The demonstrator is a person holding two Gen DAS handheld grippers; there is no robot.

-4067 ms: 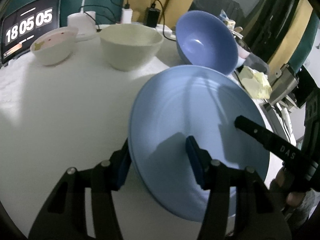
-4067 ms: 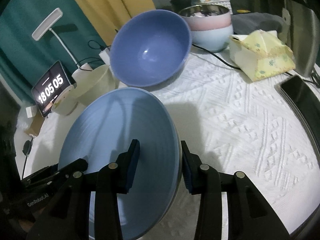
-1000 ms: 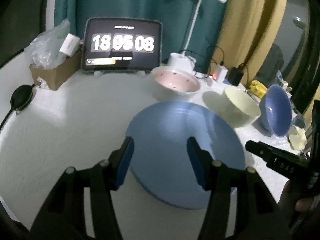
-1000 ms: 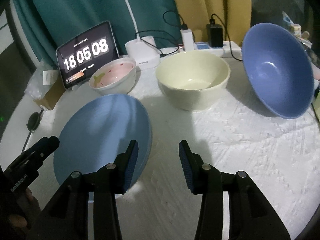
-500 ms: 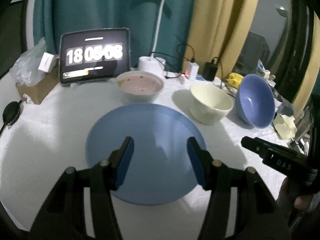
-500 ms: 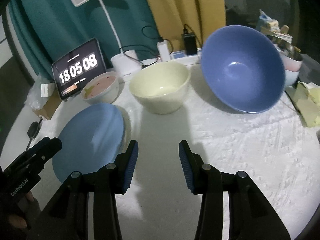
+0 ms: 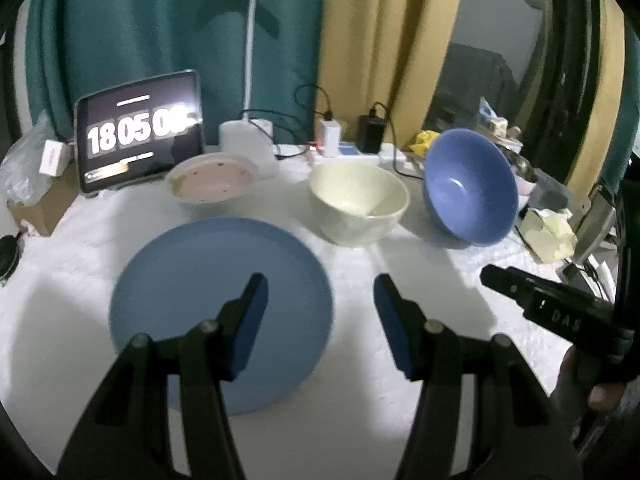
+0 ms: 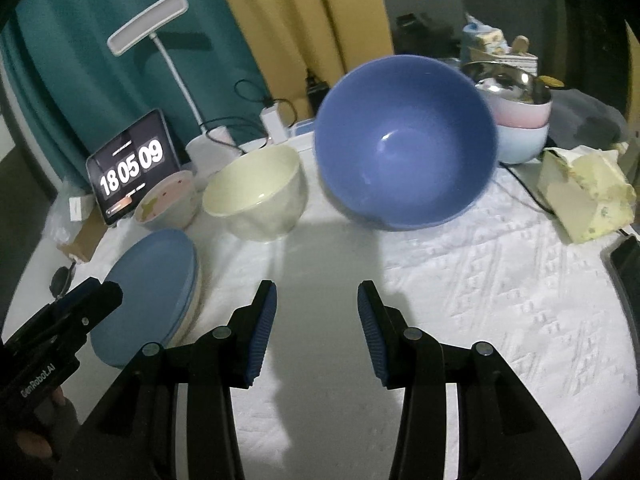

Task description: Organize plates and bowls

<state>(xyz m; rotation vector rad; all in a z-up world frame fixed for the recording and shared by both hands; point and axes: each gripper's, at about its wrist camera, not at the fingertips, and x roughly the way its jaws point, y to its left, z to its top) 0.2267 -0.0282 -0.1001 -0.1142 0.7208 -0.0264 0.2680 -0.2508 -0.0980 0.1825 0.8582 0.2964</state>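
Left claw [image 7: 320, 300]: jaws apart, nothing between the pads; it hangs over the near right edge of the blue plate without touching it.
Right claw [image 8: 316, 308]: jaws apart and empty, above bare white cloth in front of the bowls.
Blue plate [image 7: 208, 304]: lies flat on the tabletop [image 8: 500, 280], near and to the left. In the right wrist view a paler rim shows under its right edge, so it probably rests on a second plate, but the view is too dim to be sure.
Pink bowl [image 7: 212, 178]: upright, far behind the plate, just in front of the tablet; some spots or leftovers inside.
Cream bowl [image 7: 358, 200]: upright, right of the pink bowl and near it.
Blue bowl [image 8: 406, 142]: the largest, right of the cream bowl, tilted on its side so the opening faces the cameras.
Stacked bowls [image 8: 520, 120]: far right, behind the blue bowl; a metal one sits in a pink one, which sits in a pale blue one.
Tablet [image 8: 132, 166]: stands far left and shows a clock.
Desk lamp [image 7: 252, 60]: white, behind the pink bowl.
Tissue pack [image 8: 584, 192]: yellow, at the right edge.
Hand [image 7: 600, 388]: only its edge is visible, holding the right claw's handle.
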